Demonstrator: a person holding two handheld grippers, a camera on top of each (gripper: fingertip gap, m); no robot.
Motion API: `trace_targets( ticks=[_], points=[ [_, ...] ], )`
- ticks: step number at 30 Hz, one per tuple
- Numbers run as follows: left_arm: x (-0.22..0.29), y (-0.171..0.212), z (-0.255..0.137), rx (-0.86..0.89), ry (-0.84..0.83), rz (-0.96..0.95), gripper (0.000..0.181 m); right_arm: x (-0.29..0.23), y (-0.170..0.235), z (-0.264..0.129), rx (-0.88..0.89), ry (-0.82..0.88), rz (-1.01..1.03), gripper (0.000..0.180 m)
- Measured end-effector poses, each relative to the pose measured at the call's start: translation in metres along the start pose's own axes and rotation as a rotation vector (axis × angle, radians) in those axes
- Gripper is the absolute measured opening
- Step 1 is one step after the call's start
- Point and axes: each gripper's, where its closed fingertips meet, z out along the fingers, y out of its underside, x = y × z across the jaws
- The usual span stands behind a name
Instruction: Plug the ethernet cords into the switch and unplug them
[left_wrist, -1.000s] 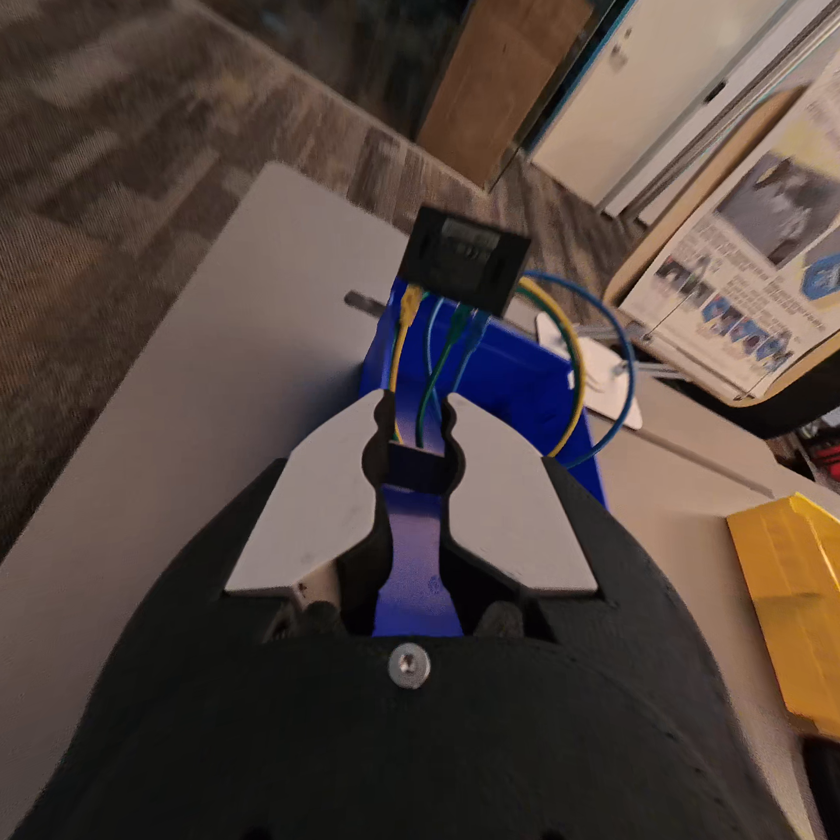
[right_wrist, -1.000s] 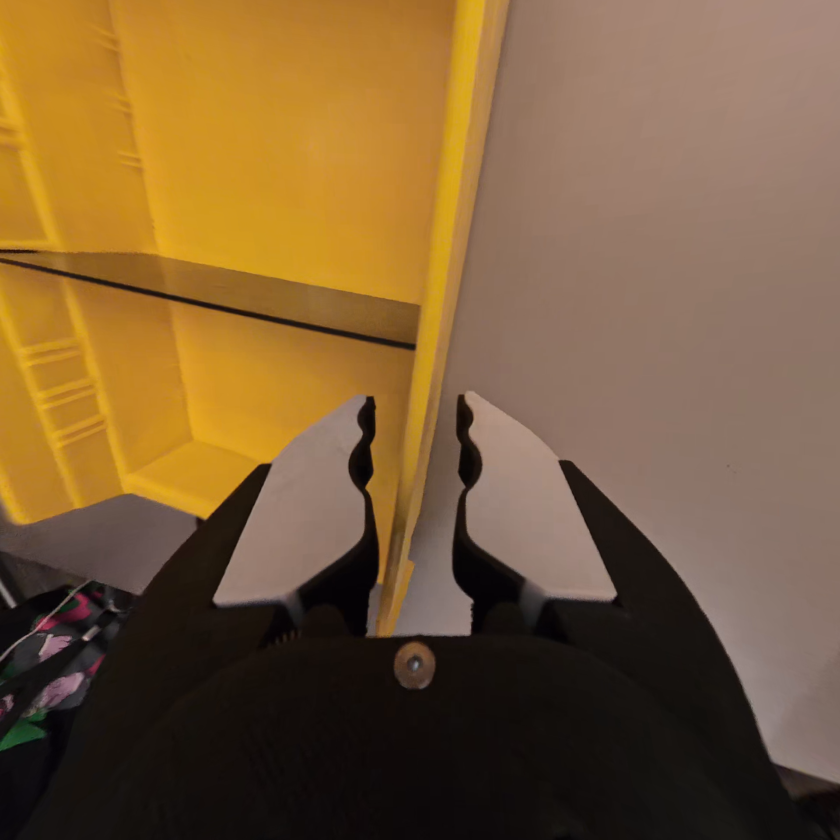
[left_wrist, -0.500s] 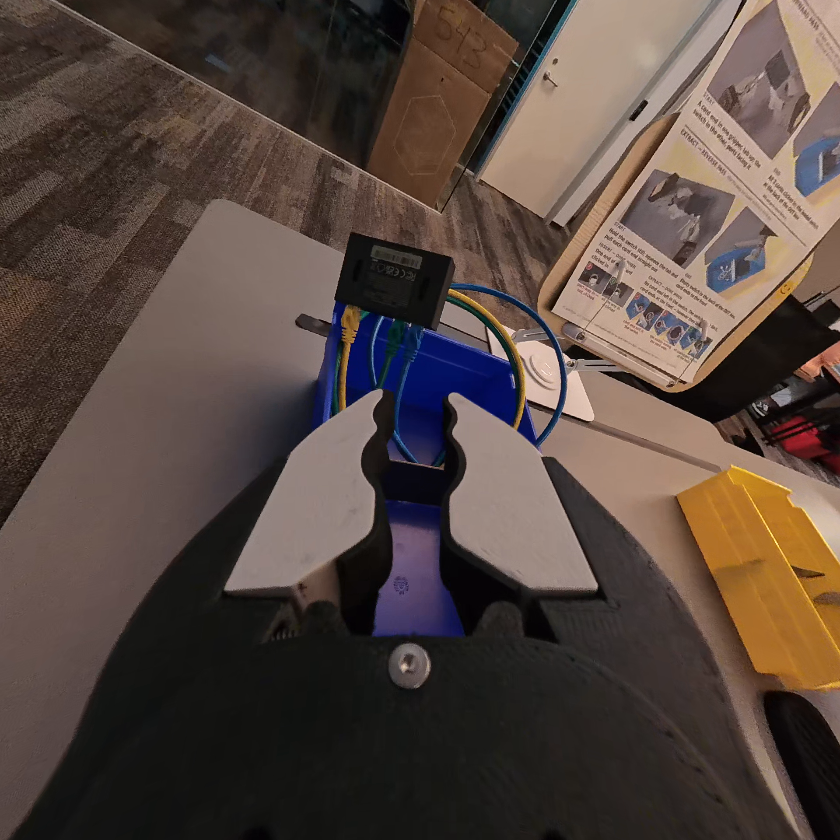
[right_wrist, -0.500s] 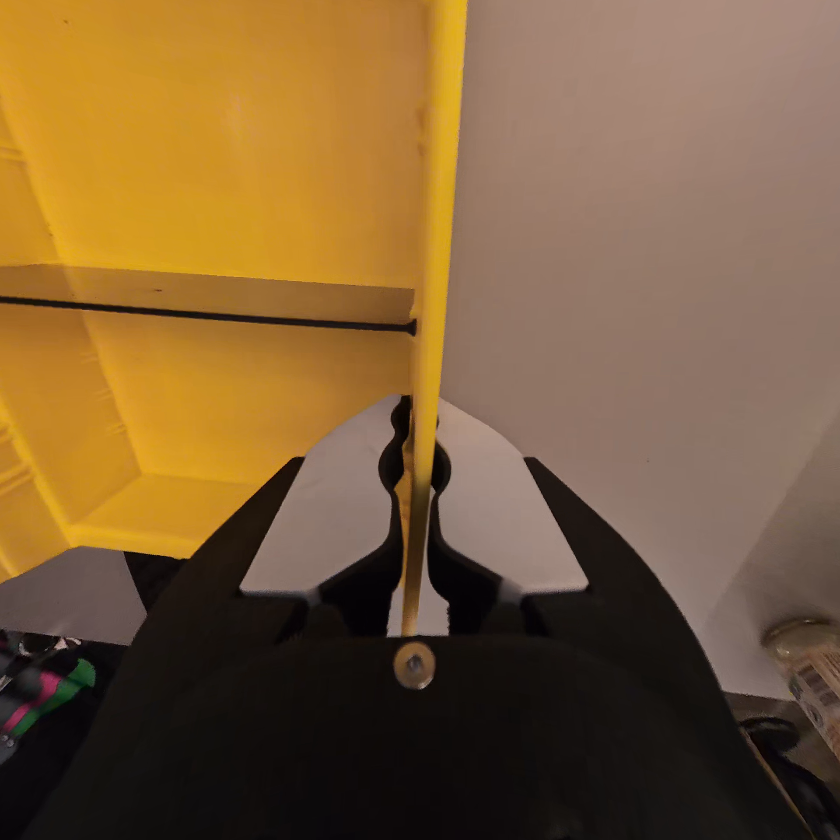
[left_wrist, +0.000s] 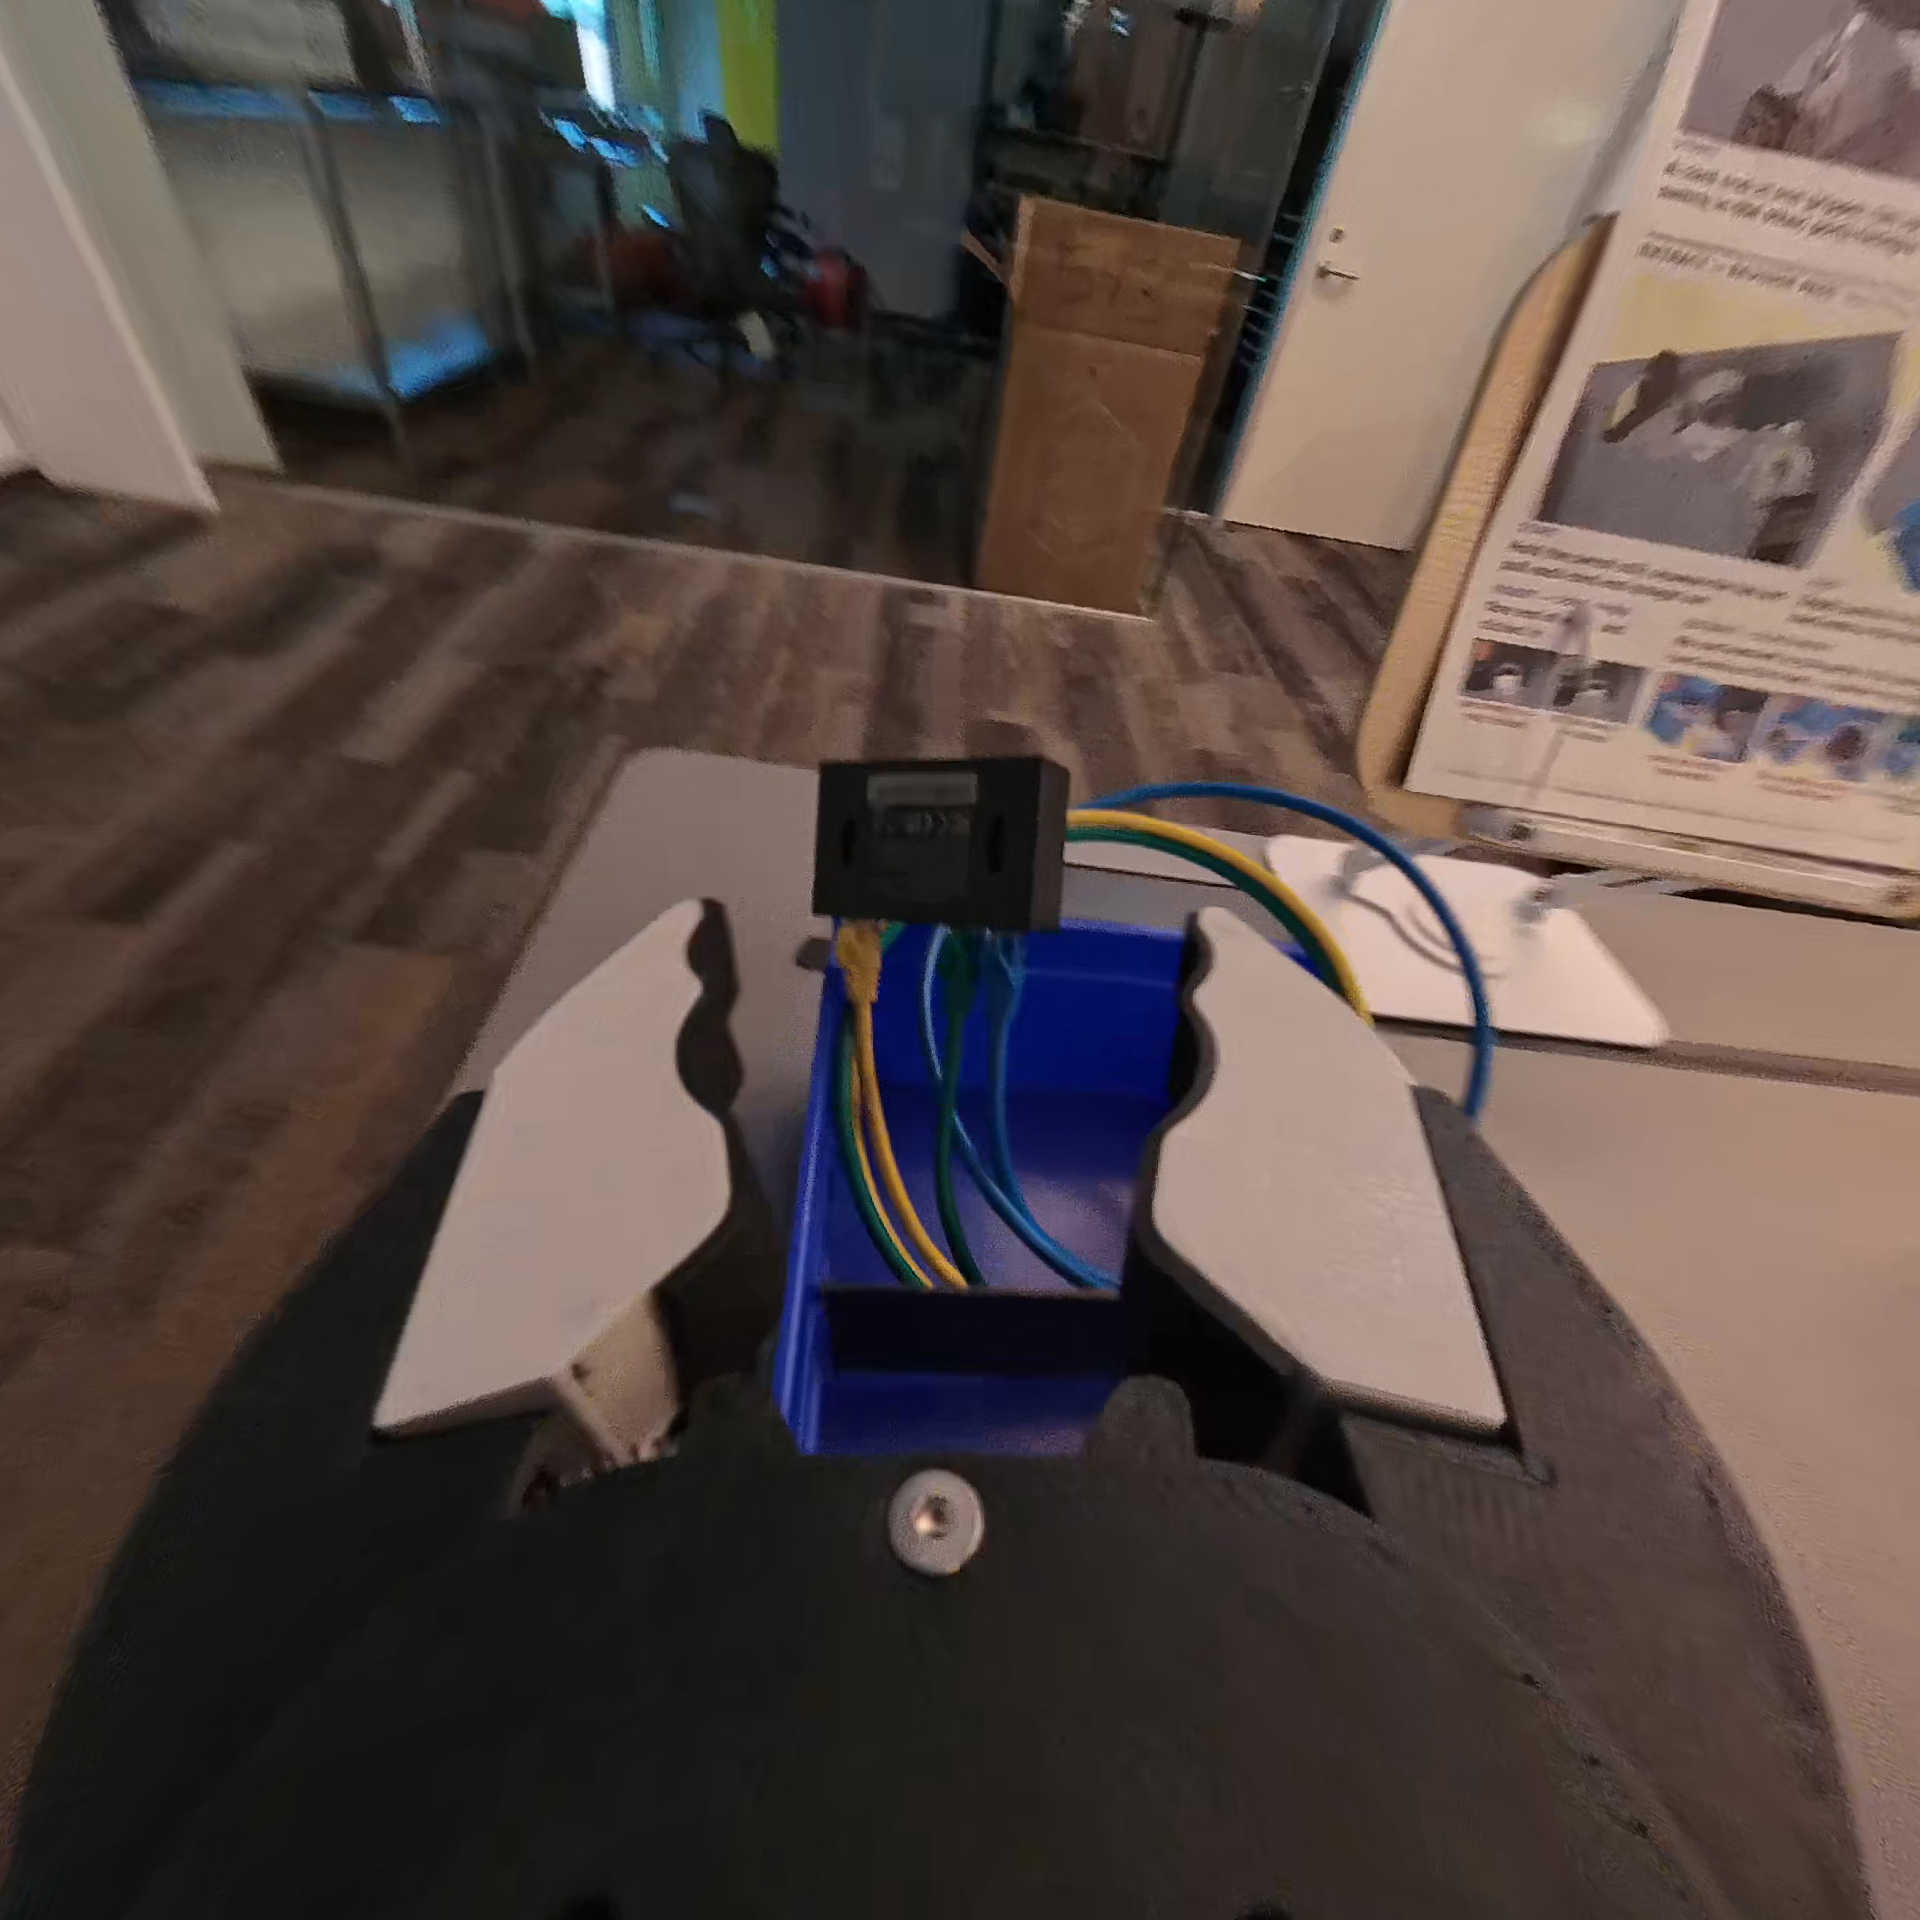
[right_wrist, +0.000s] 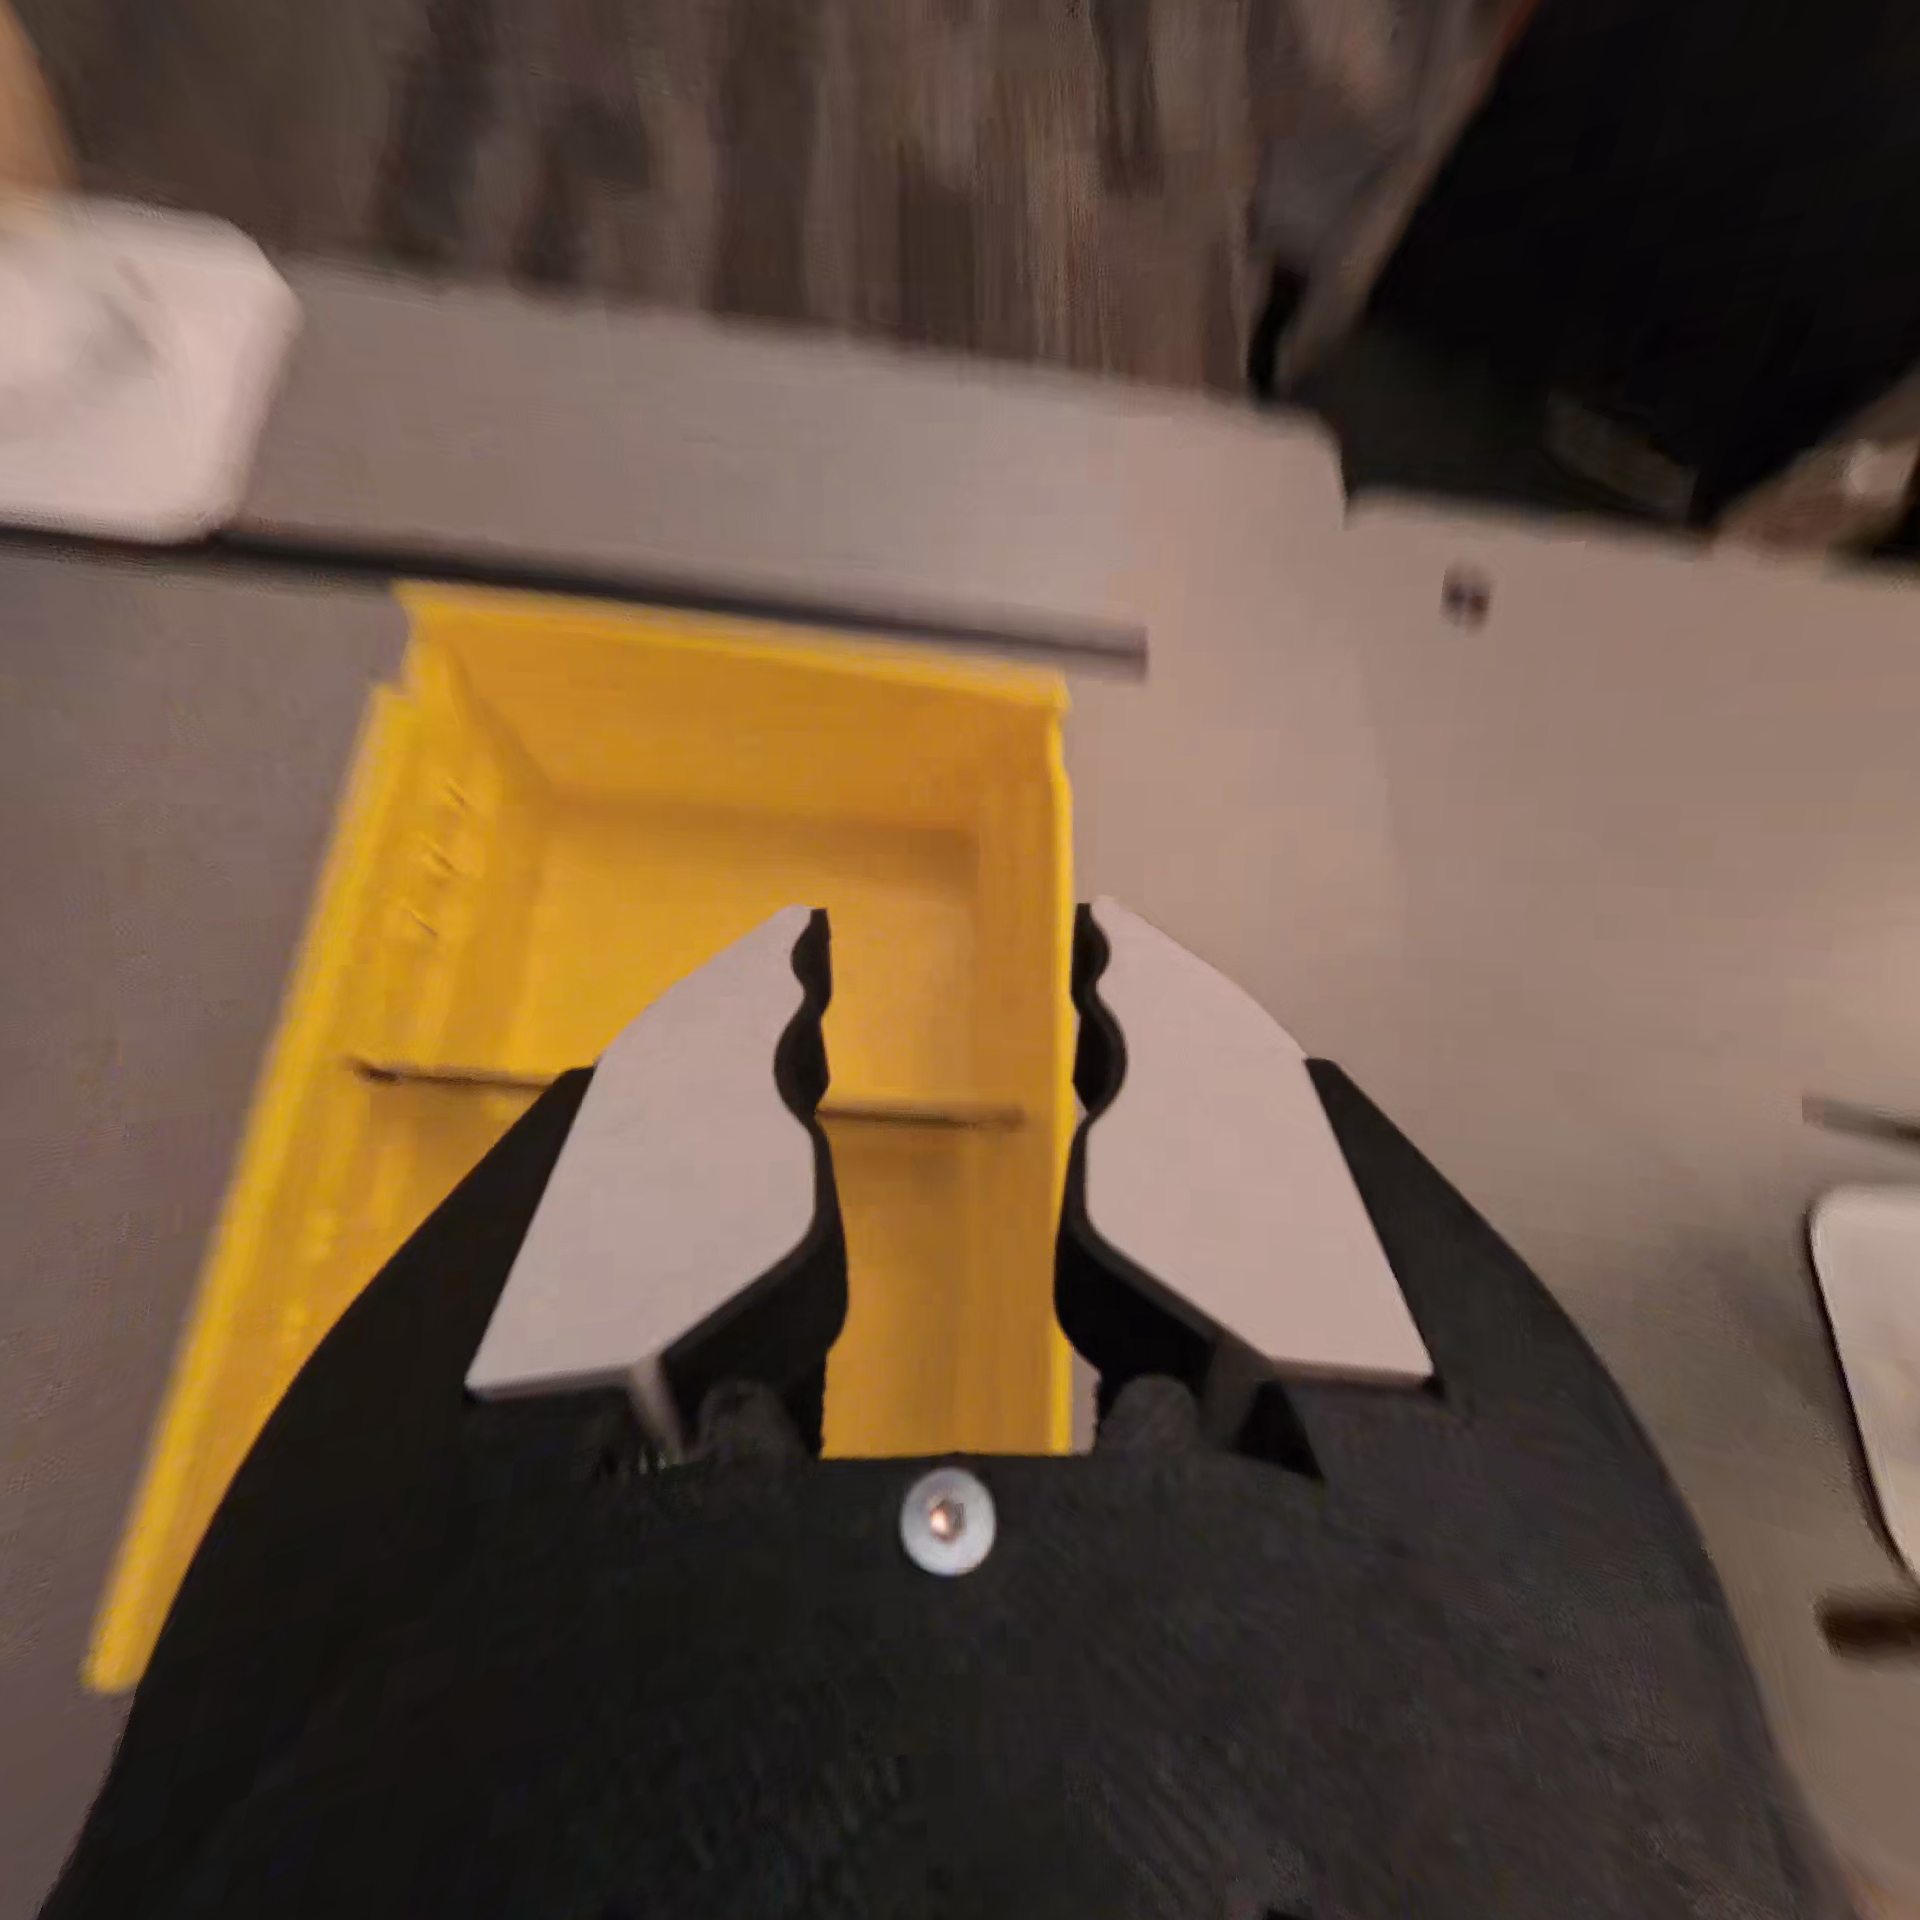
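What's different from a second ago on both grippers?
Left gripper was shut on the blue bin wall; now open and pulled back. Right gripper closed on the yellow bin wall half a second ago; now open, backed off. The switch keeps its cords plugged.

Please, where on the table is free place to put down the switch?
Bare grey table lies left of the blue bin, and more right of the yellow bin. Inside the blue bin it is crowded: the switch and its cords fill it.
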Motion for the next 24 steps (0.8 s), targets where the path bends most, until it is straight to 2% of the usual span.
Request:
trace_targets(
  ticks=[2,3,6,9,13,16,19,24],
  points=[
    [0.006,-0.002,0.013,0.023,-0.072,0.094,0.097,-0.026,-0.044,-0.024,0.23,-0.041,-0.013,0.051],
    [0.009,-0.003,0.021,0.01,-0.103,0.136,0.099,-0.037,-0.061,-0.034,0.315,-0.047,-0.012,0.053],
    [0.023,0.001,0.046,-0.071,-0.173,0.2,0.108,-0.061,-0.088,-0.055,0.481,-0.042,-0.027,0.058],
    [0.026,0.018,0.073,-0.216,-0.298,0.262,0.107,-0.077,-0.097,-0.057,0.557,-0.029,-0.088,0.06],
    [0.006,0.037,0.106,-0.34,-0.54,0.439,0.104,-0.075,-0.087,-0.041,0.479,-0.01,-0.145,0.061],
    [-0.011,0.052,0.117,-0.448,-0.67,0.545,0.09,-0.065,-0.084,-0.036,0.465,-0.025,-0.111,0.061],
    [-0.015,0.049,0.114,-0.434,-0.709,0.64,0.04,-0.06,-0.082,-0.039,0.479,-0.06,-0.07,0.06],
    [0.01,0.011,0.08,-0.192,-0.644,0.612,0.035,-0.063,-0.086,-0.05,0.522,-0.099,-0.066,0.056]
  ],
)
